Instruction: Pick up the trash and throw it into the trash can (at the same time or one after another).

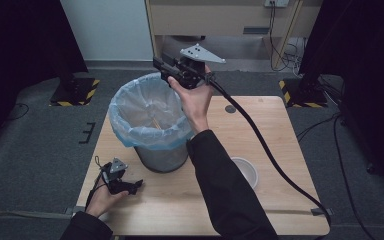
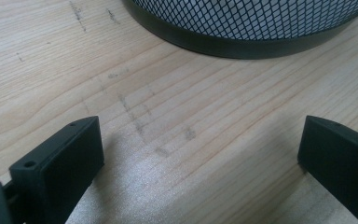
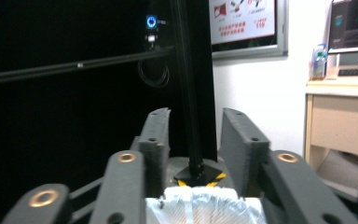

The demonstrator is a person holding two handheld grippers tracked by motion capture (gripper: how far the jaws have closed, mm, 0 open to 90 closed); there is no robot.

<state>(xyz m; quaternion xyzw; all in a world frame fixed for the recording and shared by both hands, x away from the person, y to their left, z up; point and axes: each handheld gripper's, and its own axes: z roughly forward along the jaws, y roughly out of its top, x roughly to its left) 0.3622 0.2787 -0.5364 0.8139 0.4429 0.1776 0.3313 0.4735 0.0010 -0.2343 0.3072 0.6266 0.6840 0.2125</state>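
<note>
A wall poster [image 3: 244, 18] carried red and white panels with small print too blurred to read; a power symbol glowed blue on a black device [image 3: 151, 22]

White cup [image 1: 245, 171] on the wooden table [image 1: 270, 135], near its edge

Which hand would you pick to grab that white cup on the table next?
Probably the right. The white cup sits on the right of the bin, just beside the right forearm, though the right gripper is raised above the bin's far rim. The left gripper rests, open, with the bin in its way.
</note>
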